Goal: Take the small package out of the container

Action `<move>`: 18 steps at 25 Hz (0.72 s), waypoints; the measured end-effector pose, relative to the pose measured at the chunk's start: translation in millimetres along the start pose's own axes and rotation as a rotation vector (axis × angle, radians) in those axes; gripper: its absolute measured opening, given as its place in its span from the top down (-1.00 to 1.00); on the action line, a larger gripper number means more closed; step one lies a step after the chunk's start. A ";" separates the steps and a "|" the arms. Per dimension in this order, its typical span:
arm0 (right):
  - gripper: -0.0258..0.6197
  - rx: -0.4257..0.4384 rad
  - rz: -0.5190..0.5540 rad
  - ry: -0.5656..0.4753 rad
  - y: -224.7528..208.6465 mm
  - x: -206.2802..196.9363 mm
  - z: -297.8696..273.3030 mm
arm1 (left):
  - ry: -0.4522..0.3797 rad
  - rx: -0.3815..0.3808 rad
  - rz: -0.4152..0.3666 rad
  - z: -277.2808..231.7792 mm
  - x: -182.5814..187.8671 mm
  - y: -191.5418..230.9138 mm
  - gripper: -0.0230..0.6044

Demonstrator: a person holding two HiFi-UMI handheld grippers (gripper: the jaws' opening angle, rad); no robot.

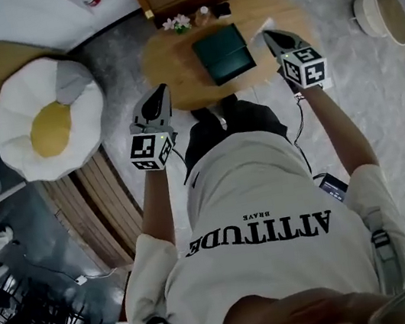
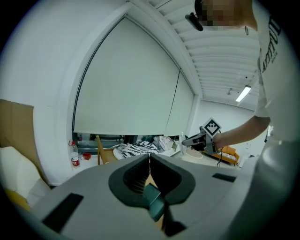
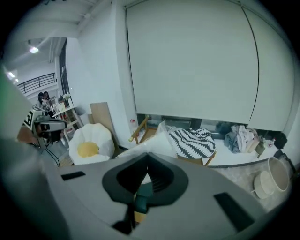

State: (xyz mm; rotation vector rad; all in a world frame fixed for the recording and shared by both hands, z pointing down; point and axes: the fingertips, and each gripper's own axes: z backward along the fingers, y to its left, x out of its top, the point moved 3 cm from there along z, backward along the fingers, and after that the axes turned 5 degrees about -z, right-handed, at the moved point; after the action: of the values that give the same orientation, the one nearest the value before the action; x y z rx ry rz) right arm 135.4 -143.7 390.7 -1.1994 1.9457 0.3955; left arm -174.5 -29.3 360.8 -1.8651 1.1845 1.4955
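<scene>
Container (image 1: pixel 224 54): dark box on table (image 1: pixel 171 73); package unseen, presumably inside. Left gripper (image 1: pixel 164 89) and right gripper (image 1: pixel 268 34): jaws closed, empty, flanking box. Step: approach. Next: part jaws, reach in.

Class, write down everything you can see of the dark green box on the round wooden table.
The dark green box is squarish with straight sides, matte, perhaps card or plastic. It stands upright near the middle of the round wooden table, turned slightly askew. Whether its top is closed cannot be told. Only the tabletop seems to touch it; the left gripper and right gripper hover at either side, apart from it.
</scene>
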 end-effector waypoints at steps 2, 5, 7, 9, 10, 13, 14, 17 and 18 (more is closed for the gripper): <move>0.86 -0.002 0.003 -0.052 -0.8 18.3 18.8 | -0.026 0.006 -0.006 2.1 16.0 -2.8 0.85; 0.86 0.013 0.014 -0.104 0.9 38.1 44.9 | -0.049 0.023 -0.009 9.0 38.0 -7.5 0.85; 0.86 0.039 0.028 -0.123 1.0 45.4 59.0 | -0.053 0.039 -0.008 13.3 51.9 -13.5 0.85; 0.86 0.058 0.043 -0.140 -2.7 49.5 73.8 | -0.065 0.054 -0.008 16.5 65.9 -24.8 0.85; 0.86 0.063 0.048 -0.151 -6.0 51.2 81.9 | -0.076 0.060 -0.008 17.2 72.4 -32.0 0.85; 0.86 0.077 0.052 -0.201 -18.2 58.0 108.3 | -0.106 0.085 -0.012 15.5 85.9 -53.5 0.85; 0.86 0.082 0.055 -0.219 -22.3 60.6 117.4 | -0.112 0.096 -0.013 14.3 88.4 -60.2 0.85; 0.86 0.094 0.077 -0.264 -34.2 65.8 144.1 | -0.126 0.127 -0.011 11.4 92.6 -80.3 0.85; 0.86 0.098 0.084 -0.278 -38.4 66.9 152.9 | -0.130 0.138 -0.012 11.0 93.7 -87.4 0.85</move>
State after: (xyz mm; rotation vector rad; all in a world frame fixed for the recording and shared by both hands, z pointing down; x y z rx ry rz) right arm 224.0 -108.7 248.4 -0.9482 1.7565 0.4789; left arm -103.7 -6.5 255.9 -1.6567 1.1814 1.4659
